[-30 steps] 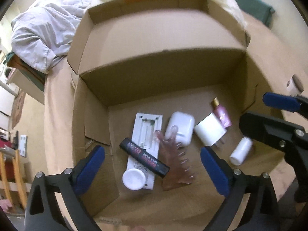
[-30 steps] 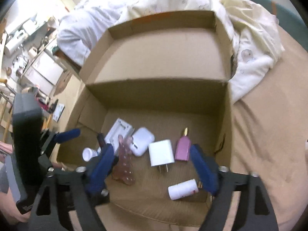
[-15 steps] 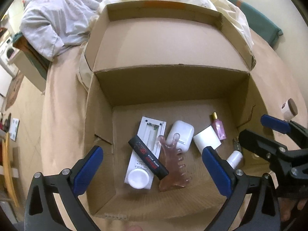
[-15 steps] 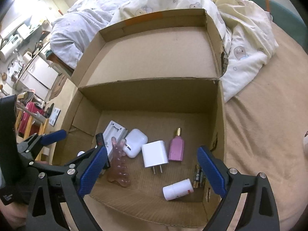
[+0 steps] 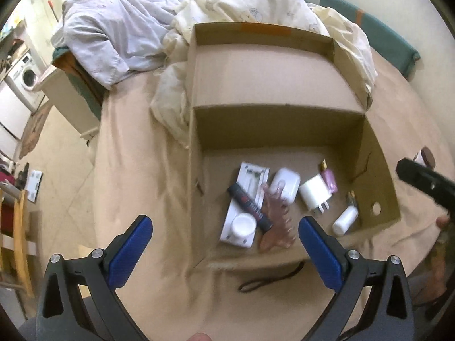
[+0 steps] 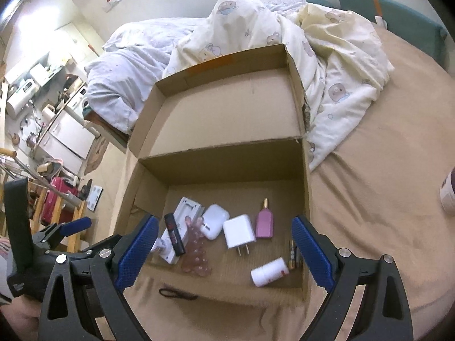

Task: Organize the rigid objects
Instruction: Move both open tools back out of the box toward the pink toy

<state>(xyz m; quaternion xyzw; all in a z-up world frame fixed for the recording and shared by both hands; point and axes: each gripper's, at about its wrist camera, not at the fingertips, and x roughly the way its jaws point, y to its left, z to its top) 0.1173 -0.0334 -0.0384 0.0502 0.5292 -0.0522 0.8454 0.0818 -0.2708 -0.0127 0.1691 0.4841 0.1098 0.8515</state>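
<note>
Both grippers' fingers [image 5: 225,253] [image 6: 224,251] spread apart (empty), cardboard box [image 6: 305,199] walls ringing charger [image 6: 239,230], hair tie [image 6: 177,286] outside.

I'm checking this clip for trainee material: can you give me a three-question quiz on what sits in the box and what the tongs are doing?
1. True or false: both the left tongs and the right tongs are open and hold nothing.
2. In the cardboard box, which item lies directly beside the white charger plug, on its right in the right wrist view?
A. black tube
B. pink perfume bottle
C. white jar
3. Fill in: the black tube lies across the long white ____.

Key:
1. True.
2. B, the pink perfume bottle.
3. Package: the white package, with a white jar on its near end.
</note>
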